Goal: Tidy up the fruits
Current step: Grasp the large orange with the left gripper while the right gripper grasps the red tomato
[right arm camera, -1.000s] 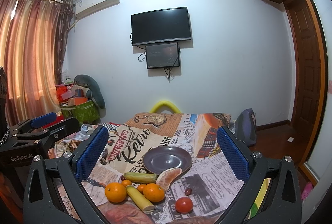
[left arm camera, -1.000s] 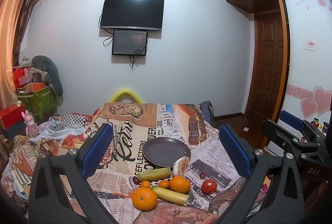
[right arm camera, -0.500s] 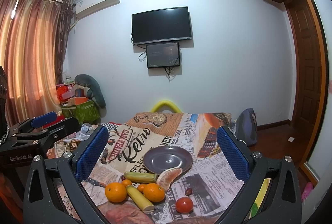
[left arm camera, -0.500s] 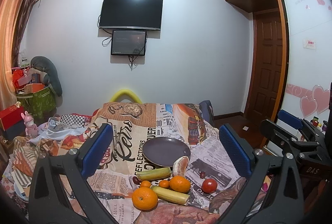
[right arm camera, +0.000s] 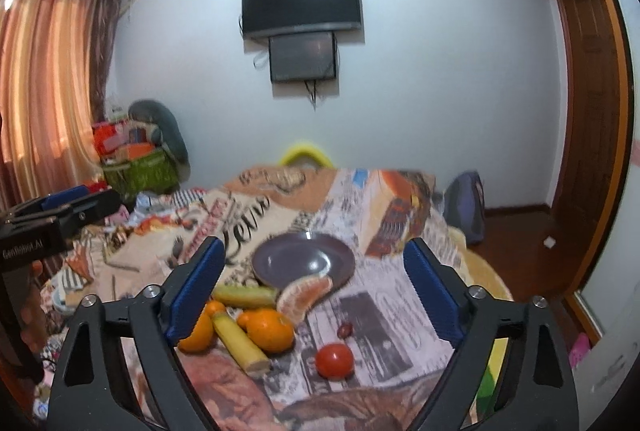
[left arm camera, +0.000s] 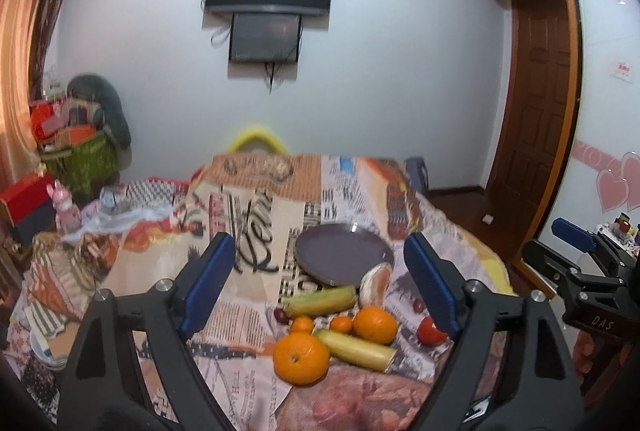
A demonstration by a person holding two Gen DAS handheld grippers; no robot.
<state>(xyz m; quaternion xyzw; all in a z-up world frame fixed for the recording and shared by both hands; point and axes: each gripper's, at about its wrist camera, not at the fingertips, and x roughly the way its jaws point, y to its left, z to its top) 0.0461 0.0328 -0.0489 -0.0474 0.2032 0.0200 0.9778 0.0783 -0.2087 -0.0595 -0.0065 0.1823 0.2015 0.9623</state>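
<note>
Both grippers are spread wide with nothing between the pads. The left gripper (left arm camera: 320,287) hangs above the near end of the table, and its blue pads frame most of the fruit pile. The right gripper (right arm camera: 316,287) does the same from further right; it also shows at the right edge of the left view, well off the table's side.

Fruit sits in a tight cluster near the front edge of the newspaper-print tablecloth (left arm camera: 248,215). The big orange (left arm camera: 301,358) is closest to the edge, touching a yellow-green stalk piece (left arm camera: 356,351). A second orange (left arm camera: 375,324) sits just behind it, with two small orange fruits (left arm camera: 341,324) squeezed in between. Another stalk piece (left arm camera: 320,301) lies across behind those, just beside the peeled orange segment (left arm camera: 375,279), which leans on the rim of the purple plate (left arm camera: 340,255). Plate has nothing on it.

The tomato (right arm camera: 334,360) sits by itself to the right, apart from the pile, with a small dark fruit (right arm camera: 345,330) near it. Lots of bare cloth on the left side and behind the plate.
</note>
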